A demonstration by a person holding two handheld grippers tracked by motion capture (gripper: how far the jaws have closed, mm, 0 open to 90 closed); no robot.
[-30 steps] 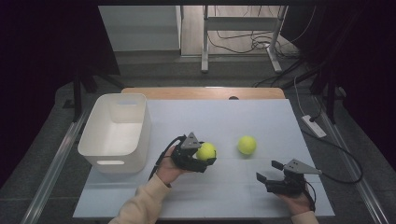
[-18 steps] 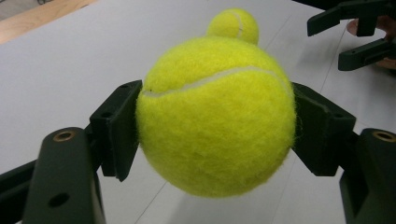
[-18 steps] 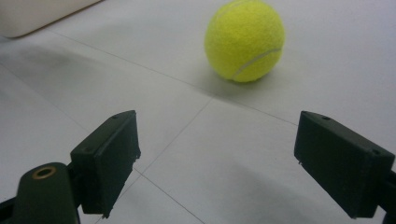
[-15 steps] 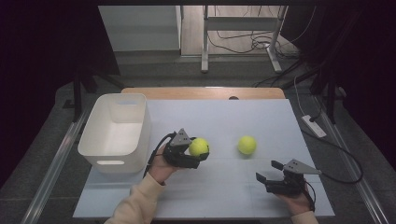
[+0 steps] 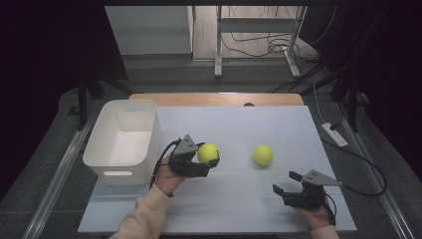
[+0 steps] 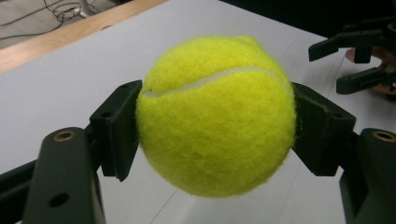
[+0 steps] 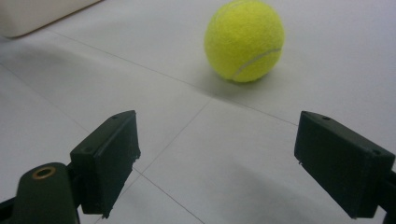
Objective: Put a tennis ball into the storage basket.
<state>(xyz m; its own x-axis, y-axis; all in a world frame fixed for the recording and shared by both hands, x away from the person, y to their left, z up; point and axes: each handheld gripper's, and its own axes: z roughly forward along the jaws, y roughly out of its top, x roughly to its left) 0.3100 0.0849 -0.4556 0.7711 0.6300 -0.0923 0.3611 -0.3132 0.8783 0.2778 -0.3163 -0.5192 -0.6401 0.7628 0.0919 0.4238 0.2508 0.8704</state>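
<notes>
My left gripper (image 5: pixel 208 155) is shut on a yellow tennis ball (image 5: pixel 208 153), held above the white tabletop just right of the white bin (image 5: pixel 124 142). In the left gripper view both black pads press the ball (image 6: pixel 217 116) at its sides. A second tennis ball (image 5: pixel 263 154) rests on the table to the right. My right gripper (image 5: pixel 287 182) sits low near the front right edge, open, with nothing between its fingers. In the right gripper view that second ball (image 7: pixel 244 40) lies ahead of the open gripper (image 7: pixel 233 163), clear of its pads.
The white bin is an open container with a handle slot at the table's left side. A wooden strip (image 5: pixel 216 98) runs along the far edge. Cables and a power strip (image 5: pixel 334 134) lie on the floor to the right.
My left gripper has carried the ball leftward and a little upward, toward the bin. The right gripper and the loose ball have stayed put.
</notes>
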